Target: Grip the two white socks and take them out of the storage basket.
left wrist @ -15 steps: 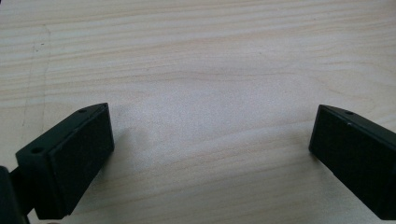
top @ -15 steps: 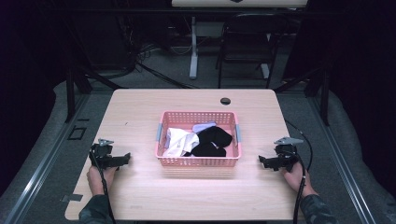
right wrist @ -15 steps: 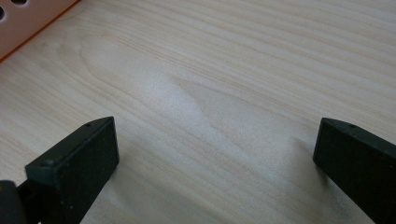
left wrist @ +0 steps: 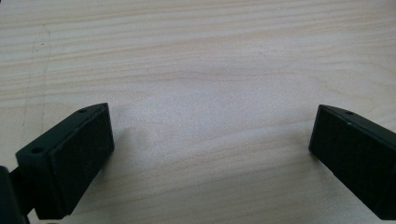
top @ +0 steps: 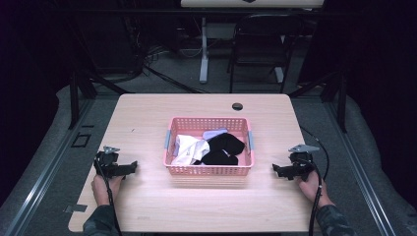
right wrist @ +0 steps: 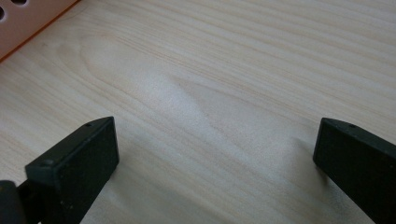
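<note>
A pink plastic basket [top: 209, 170] stands in the middle of the light wooden table [top: 147, 118]. Inside it lie a white garment [top: 188, 148], black clothing [top: 223, 148] and a pale lilac piece [top: 214, 132]. My left gripper [top: 132, 167] rests on the table left of the basket, held by a hand. In the left gripper view its jaws stand wide apart over bare wood, so the left gripper [left wrist: 210, 140] is open. My right gripper [top: 276, 170] sits right of the basket. The right gripper [right wrist: 217, 149] is open too, over bare wood, with the basket's corner [right wrist: 28, 18] at upper left.
A round cable hole [top: 237, 106] lies in the table's far edge. Behind the table stand a dark chair [top: 260, 44] and a white table leg [top: 203, 54]. Cables trail from both grippers toward the near edge.
</note>
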A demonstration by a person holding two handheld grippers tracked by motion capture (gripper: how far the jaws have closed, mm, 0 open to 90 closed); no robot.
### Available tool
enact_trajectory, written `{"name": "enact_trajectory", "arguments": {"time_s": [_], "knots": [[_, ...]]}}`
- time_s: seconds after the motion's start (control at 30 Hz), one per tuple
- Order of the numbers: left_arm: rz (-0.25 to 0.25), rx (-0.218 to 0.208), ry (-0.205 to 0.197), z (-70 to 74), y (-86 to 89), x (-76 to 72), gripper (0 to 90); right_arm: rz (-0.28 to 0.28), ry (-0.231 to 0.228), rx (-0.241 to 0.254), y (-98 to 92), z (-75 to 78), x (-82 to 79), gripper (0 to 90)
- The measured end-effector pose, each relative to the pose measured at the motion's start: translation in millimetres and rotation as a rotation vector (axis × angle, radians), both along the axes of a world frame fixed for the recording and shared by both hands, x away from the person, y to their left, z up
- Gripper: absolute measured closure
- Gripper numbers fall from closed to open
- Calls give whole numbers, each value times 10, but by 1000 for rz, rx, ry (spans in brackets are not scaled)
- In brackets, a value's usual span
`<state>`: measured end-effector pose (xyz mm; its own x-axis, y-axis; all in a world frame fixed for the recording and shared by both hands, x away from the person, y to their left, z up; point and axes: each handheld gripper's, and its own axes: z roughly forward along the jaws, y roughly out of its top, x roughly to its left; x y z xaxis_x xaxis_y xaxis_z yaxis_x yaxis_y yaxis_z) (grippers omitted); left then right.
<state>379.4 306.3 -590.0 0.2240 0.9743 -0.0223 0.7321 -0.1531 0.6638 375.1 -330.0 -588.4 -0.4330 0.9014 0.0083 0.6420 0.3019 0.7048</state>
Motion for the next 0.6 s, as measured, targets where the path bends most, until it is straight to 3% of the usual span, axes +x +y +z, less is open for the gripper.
{"name": "enact_trajectory", "arguments": {"time_s": [0.3, 0.43, 0.5, 0.57, 0.6], "knots": [[-12, -6, 13, 16, 12, -2, 0, -3, -1, 1, 3, -1, -1, 0], [-12, -47, 18, 101, 57, -15, 1, -24, -7, 6, 15, -7, -11, 0], [-21, -31, 4, 152, 48, -27, 1, -23, -6, 6, 15, -6, -10, 0], [-41, -19, 17, 208, 24, -12, 1, -16, -3, -1, 10, -3, -3, 0], [-46, -32, 8, 247, 16, -12, 0, -15, -3, -2, 10, -3, -1, 0]]}}
